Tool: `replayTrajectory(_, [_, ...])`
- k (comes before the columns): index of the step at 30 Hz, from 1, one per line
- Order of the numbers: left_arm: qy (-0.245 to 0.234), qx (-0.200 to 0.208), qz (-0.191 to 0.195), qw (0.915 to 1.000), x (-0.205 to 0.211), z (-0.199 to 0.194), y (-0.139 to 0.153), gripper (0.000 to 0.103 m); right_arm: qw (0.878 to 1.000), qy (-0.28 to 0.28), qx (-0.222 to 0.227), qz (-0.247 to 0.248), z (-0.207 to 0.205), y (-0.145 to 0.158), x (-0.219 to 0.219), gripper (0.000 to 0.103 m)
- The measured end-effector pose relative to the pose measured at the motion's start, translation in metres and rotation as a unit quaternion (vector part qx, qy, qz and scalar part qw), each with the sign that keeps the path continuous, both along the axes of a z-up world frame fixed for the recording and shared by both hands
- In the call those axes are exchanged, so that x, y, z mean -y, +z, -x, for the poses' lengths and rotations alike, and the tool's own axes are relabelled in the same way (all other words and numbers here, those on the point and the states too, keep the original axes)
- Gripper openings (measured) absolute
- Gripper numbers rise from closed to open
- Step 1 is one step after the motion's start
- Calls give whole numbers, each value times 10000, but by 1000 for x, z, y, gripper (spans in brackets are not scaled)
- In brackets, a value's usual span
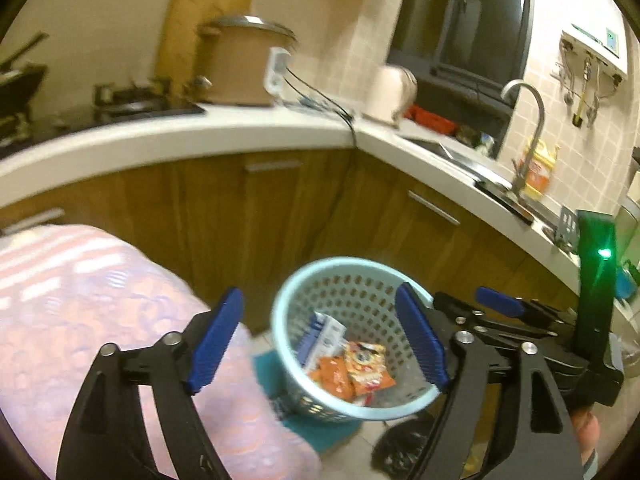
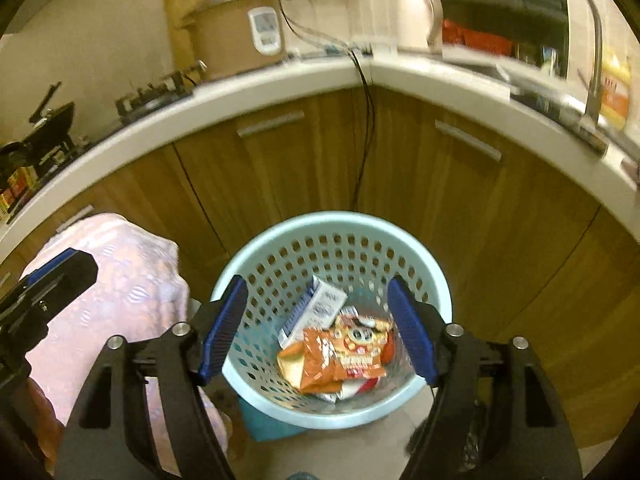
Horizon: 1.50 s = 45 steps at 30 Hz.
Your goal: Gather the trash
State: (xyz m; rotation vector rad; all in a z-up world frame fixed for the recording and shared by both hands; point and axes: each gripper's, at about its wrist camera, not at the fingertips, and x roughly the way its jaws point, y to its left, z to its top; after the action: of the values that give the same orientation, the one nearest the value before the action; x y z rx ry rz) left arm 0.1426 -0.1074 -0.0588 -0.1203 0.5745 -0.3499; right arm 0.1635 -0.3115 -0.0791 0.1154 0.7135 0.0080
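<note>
A light blue perforated trash basket (image 2: 432,280) stands on the floor in the corner of the wooden cabinets; it also shows in the left wrist view (image 1: 288,308). Inside lie a white and blue carton (image 2: 320,308), orange snack wrappers (image 2: 348,352) and other packets. My right gripper (image 2: 320,328) is open and empty, held above the basket's mouth. My left gripper (image 1: 320,340) is open and empty, also above the basket, slightly to its left. The right gripper's body (image 1: 520,320) shows at the right of the left wrist view.
A pink patterned cloth (image 2: 132,280) covers something left of the basket. A white countertop (image 2: 280,80) wraps the corner, bearing a rice cooker (image 2: 240,36), a kettle (image 2: 420,16), a stove (image 2: 152,96) and a sink faucet (image 2: 592,40). A black cord (image 2: 366,128) hangs down the cabinets.
</note>
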Motion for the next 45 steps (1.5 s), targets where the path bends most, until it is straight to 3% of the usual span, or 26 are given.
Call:
replayTrajectory(3, [411,257,-111,9988,-16,17,3,87,9988,15,478,119,19,10,-13,74])
replayTrajectory(9, [1045,507,-288,9928,-43,39,-6,87,9944,54,1004,338,44,15,-36,75])
replayTrajectory(16, [1367,773,-644,9855,-60,50,-11,87,9897,76,1381,356,58,16,-60,75])
replayTrajectory(33, [1564,617,-321,9852,-80,52,-14,91,9895,157,1393,353,50,8,-85,75])
replayTrajectory(36, [1573,581,-269,9855,-83,51,-15,92,9893,163,1403,367,50,8,-85,80])
replayTrajectory(45, [1573,566,-258,9856,-85,52,-16,92,9891,188,1418,353,50,9,-86,80])
